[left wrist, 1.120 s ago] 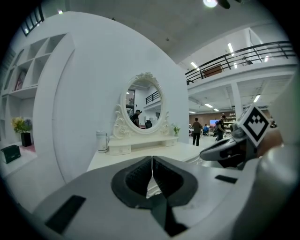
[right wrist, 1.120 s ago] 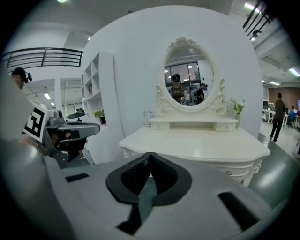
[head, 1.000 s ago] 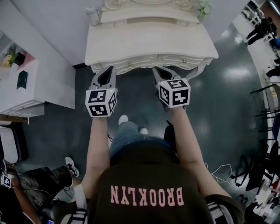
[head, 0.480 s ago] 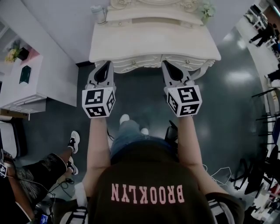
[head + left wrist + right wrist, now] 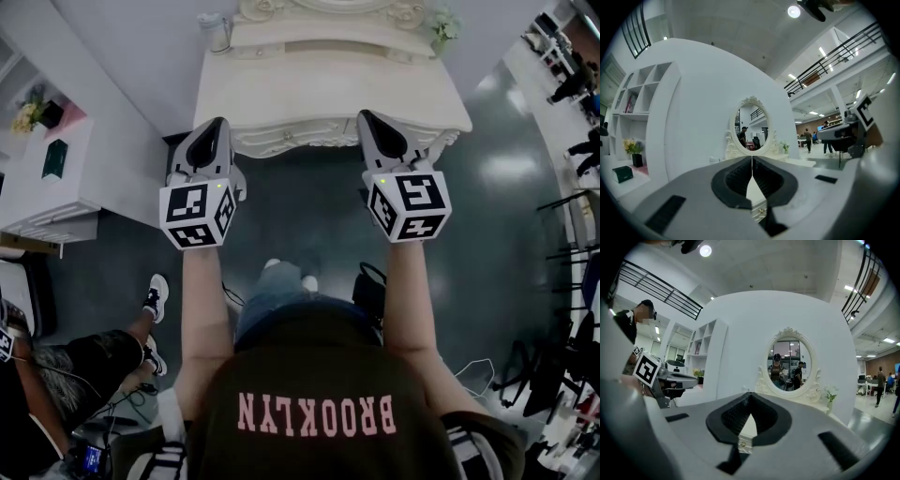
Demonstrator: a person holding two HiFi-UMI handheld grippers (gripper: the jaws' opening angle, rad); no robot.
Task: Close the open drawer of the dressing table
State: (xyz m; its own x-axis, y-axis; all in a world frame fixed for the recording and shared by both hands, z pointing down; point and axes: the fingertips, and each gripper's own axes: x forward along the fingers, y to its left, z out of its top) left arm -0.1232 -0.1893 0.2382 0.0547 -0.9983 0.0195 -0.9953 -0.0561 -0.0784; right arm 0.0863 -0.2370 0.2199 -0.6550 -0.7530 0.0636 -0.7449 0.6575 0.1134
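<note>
The cream dressing table [image 5: 328,89] stands straight ahead, with an oval mirror [image 5: 751,123] at its back. Its carved front apron [image 5: 291,141] carries drawer fronts with small knobs, and none visibly sticks out. My left gripper [image 5: 217,122] is held up in front of the table's left front corner, jaws shut with nothing between them. My right gripper [image 5: 364,114] is held up before the right front part, also shut and empty. Through the gap under the left gripper's [image 5: 752,157] jaws a drawer knob [image 5: 761,211] shows. A second knob [image 5: 742,443] shows under the right gripper [image 5: 749,393].
A white shelf unit [image 5: 56,178] stands at the left by the wall. A person [image 5: 56,375] sits low at the left. A cup [image 5: 217,33] and a small plant [image 5: 441,26] stand at the table's back. Cables [image 5: 478,366] lie on the dark floor at the right.
Both grippers have risen and spread a little apart; their tips now overlap the table's front edge. Their jaws stay shut.
</note>
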